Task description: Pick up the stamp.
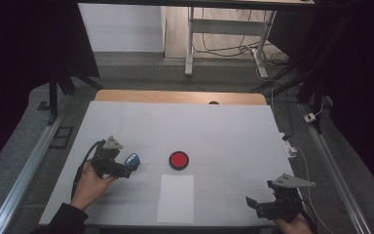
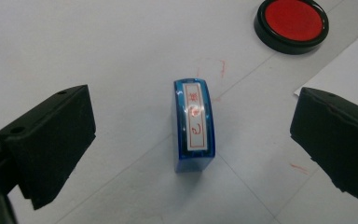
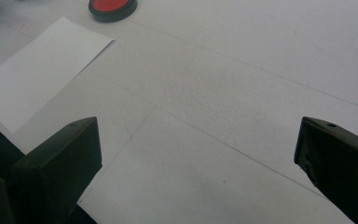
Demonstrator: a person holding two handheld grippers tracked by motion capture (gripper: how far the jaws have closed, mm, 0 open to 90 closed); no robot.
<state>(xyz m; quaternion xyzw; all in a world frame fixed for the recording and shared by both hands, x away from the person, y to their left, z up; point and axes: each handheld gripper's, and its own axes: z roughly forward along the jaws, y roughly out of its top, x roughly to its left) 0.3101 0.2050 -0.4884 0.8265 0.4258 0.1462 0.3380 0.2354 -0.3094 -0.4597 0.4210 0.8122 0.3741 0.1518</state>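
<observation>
white table (image 1: 224, 126): left gripper (image 2: 193, 135) jaws straddle stamp (image 2: 194, 125)

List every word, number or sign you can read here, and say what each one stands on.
"2": a red mark, apparently this digit, inside the red frame on the white label of the blue stamp, which lies between the open jaws of the left gripper.
Above it on that label, a red character: too blurred to read.
Red ink pad, sheet of white paper, table: no text, apart from faint red smudges on the table by the stamp.

Black gripper (image 1: 126, 168), grey plate, black cable, dark sleeve (image 1: 63, 219).
</observation>
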